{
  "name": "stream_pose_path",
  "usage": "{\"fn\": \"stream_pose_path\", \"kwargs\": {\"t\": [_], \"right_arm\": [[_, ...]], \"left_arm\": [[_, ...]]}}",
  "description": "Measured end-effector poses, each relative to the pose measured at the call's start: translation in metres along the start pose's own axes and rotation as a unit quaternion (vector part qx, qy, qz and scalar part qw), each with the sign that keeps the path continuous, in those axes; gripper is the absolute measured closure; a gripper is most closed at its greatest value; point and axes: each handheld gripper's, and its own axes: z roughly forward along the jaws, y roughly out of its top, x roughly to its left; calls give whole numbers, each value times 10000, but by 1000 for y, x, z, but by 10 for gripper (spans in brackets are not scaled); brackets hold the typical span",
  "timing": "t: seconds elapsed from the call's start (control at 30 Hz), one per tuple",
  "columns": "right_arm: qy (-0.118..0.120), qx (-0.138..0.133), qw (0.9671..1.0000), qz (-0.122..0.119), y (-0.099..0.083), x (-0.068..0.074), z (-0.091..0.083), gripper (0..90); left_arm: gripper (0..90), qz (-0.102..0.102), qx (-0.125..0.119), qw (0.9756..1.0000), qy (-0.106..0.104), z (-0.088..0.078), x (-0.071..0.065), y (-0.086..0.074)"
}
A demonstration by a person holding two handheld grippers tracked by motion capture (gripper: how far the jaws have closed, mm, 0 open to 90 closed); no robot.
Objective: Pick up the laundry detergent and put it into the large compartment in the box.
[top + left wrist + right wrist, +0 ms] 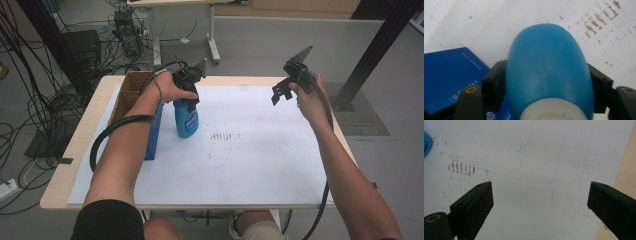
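The left claw (546, 82) grips the upright blue plastic bottle (186, 118) beside the blue box (153, 134) on the desk's white sheet (260, 150), the right claw (540, 202) hangs open, so lifting likely follows.

One blue plastic bottle (186, 119) stands on the table, and it carries one white cap (551, 110) as seen in the left gripper view. One dark blue box (153, 132) stands beside it, and one open cardboard carton (131, 85) sits at the table's far left corner. One white sheet (250, 165) covers the one wooden table (59, 182). Two handheld grippers are counted: the left gripper (192, 95) and the right gripper (281, 91). One patch of brownish marks (222, 136) shows on the sheet.
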Motion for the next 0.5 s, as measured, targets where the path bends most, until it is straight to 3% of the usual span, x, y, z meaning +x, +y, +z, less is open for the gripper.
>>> {"fn": "stream_pose_path", "kwargs": {"t": [0.5], "right_arm": [[-8,17,10000,16,0,0,1,66]], "left_arm": [[360,-25,-10,10000,-19,-1,1,-1]]}}
